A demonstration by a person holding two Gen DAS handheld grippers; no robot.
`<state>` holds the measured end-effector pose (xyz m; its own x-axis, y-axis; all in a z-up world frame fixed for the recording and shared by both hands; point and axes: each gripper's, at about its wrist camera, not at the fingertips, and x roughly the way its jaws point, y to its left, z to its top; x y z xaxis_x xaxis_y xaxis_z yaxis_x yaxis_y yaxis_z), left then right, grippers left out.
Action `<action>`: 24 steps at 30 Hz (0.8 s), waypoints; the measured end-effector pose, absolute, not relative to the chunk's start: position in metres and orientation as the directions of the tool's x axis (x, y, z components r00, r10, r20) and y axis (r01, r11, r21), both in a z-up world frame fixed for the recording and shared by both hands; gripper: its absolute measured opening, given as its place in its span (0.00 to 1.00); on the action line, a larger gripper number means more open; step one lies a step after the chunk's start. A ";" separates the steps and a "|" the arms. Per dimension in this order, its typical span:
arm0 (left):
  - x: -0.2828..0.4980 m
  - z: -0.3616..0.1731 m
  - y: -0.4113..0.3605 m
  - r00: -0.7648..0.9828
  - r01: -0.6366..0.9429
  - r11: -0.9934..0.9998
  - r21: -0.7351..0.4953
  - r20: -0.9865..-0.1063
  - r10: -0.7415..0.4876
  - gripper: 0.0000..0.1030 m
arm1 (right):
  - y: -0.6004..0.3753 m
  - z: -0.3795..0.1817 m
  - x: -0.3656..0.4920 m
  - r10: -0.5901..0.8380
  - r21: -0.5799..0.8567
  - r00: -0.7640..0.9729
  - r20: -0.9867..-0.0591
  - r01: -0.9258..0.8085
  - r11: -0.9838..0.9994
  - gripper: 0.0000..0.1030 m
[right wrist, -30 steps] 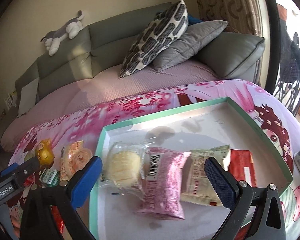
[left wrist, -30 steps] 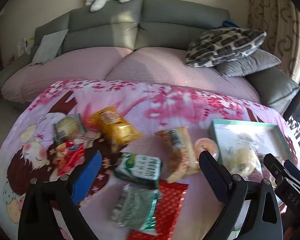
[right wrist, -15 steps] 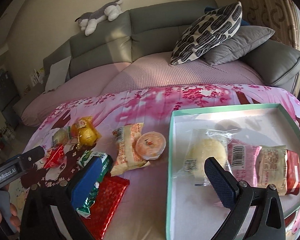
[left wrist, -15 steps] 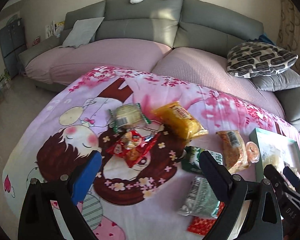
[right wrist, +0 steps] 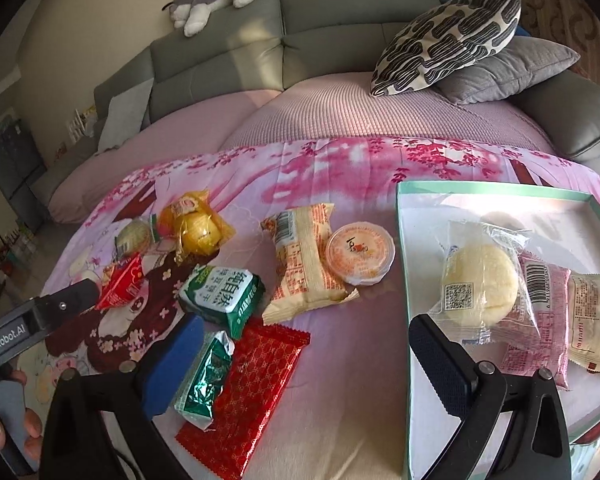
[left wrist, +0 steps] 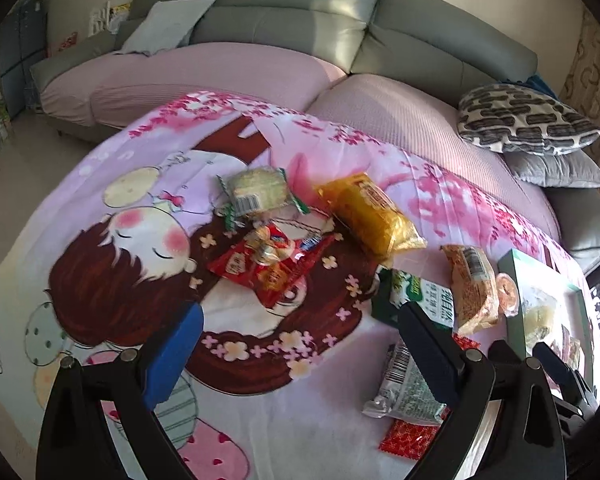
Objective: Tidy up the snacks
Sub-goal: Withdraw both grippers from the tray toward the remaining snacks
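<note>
Two hand-held grippers hover over a table draped in a pink cartoon-print cloth (left wrist: 100, 280), with a grey sofa (right wrist: 340, 20) behind it.

The left gripper (left wrist: 296, 344) has its jaws spread wide and holds nothing. Straight ahead of it, between the lines of its two fingers, lies a red snack packet (left wrist: 272, 264). Beyond that sit a pale biscuit pack with green ends (left wrist: 256, 192) and, ahead to the right, a yellow wrapped snack (left wrist: 372, 216). Just past its right finger is a green-and-white milk pouch (left wrist: 416, 296), and further right an orange noodle-type packet (left wrist: 472, 288). Beside and partly behind the right finger lies a crinkled green foil packet (left wrist: 408, 388).

The right gripper (right wrist: 304, 356) is also wide open and empty. Between its fingers, close in, lies a flat red foil packet (right wrist: 256, 384), with the green foil packet (right wrist: 208, 376) overlapping its left edge just beside the left finger. Ahead are the milk pouch (right wrist: 224, 296), the orange packet (right wrist: 304, 264) and a round orange jelly cup (right wrist: 360, 252) touching it. Far ahead to the left are the yellow snack (right wrist: 200, 228) and the red packet (right wrist: 120, 284).

To the right of this gripper is a shallow white box with a mint-green rim (right wrist: 404, 264). Inside it, just ahead of the right finger, lies a clear-wrapped pale bun (right wrist: 480, 288), then a pink packet (right wrist: 540, 312) and a cream packet (right wrist: 588, 320), overlapping in a row.

At the far left of the right camera's view, a person's fingers (right wrist: 32, 428) grip the left tool's handle.
</note>
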<state>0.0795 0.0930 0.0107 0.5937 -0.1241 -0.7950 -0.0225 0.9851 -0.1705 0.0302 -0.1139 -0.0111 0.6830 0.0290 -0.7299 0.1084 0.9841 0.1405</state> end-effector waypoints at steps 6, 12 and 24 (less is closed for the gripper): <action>0.080 0.001 0.075 0.565 0.040 0.985 -0.169 -0.809 -0.161 0.95 | -0.110 -0.019 0.027 -0.005 0.091 0.646 -0.764 0.115 0.989 1.00; 0.081 -0.006 0.066 0.550 0.067 0.978 -0.197 -0.810 -0.201 0.95 | -0.112 -0.020 0.018 -0.037 0.057 0.632 -0.774 0.127 0.990 1.00; 0.082 -0.014 0.046 0.503 0.132 0.958 -0.255 -0.815 -0.286 0.95 | -0.128 -0.022 0.012 -0.068 0.056 0.620 -0.782 0.178 0.982 1.00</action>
